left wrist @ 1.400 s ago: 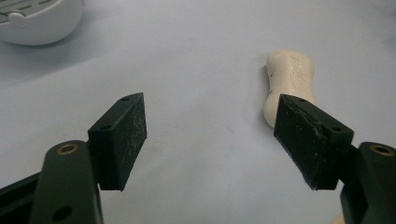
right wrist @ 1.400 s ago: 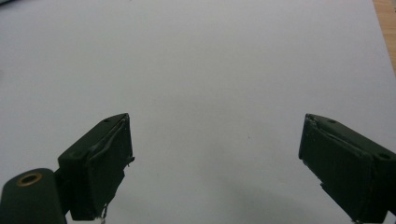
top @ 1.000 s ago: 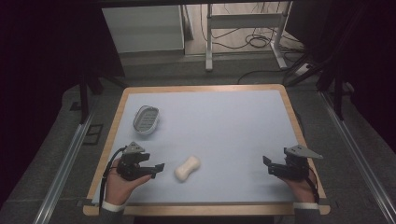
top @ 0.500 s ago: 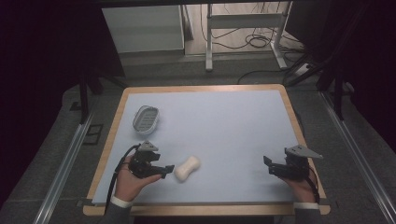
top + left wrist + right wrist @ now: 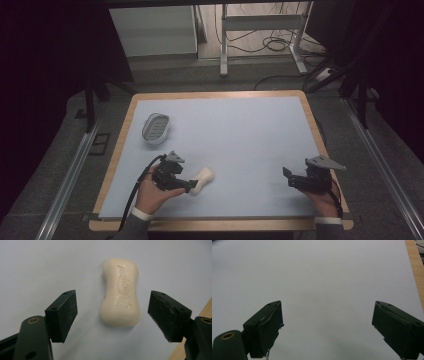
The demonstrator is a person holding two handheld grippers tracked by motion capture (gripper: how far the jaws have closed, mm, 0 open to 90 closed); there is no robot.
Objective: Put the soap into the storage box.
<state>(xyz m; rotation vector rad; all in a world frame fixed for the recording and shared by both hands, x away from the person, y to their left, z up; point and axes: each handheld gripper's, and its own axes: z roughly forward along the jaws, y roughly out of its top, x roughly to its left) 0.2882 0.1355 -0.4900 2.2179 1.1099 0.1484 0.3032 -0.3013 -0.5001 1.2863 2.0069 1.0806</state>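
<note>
A: Soap [image 5: 121,292] is the thing between the left jaws, is it? What does it lie on?

B: On the table [image 5: 250,135], the biggest thing here: a wooden rim round a pale blue-grey mat. Both grippers sit near its front edge.

A: Any containers?

B: One, a small oval soap dish [image 5: 155,128], white with a ribbed grey floor. It stands well apart from the jaws, beyond the left gripper [image 5: 187,186] and toward the table's left edge. I see nothing in it.

A: And the grippers themselves?

B: The left gripper, held in the left hand [image 5: 152,195], has its jaws spread wide. In the left gripper view the soap lies flat on the mat just ahead of the tips, lengthwise between them and nearer the right jaw, touching neither. The right gripper [image 5: 289,178], in the right hand [image 5: 325,202], also gapes wide over bare mat.

A: Any writing?

B: Raised script runs along the top of the soap, a cream, waisted bar. It looks like a brand name, but I cannot read it surely.
</note>
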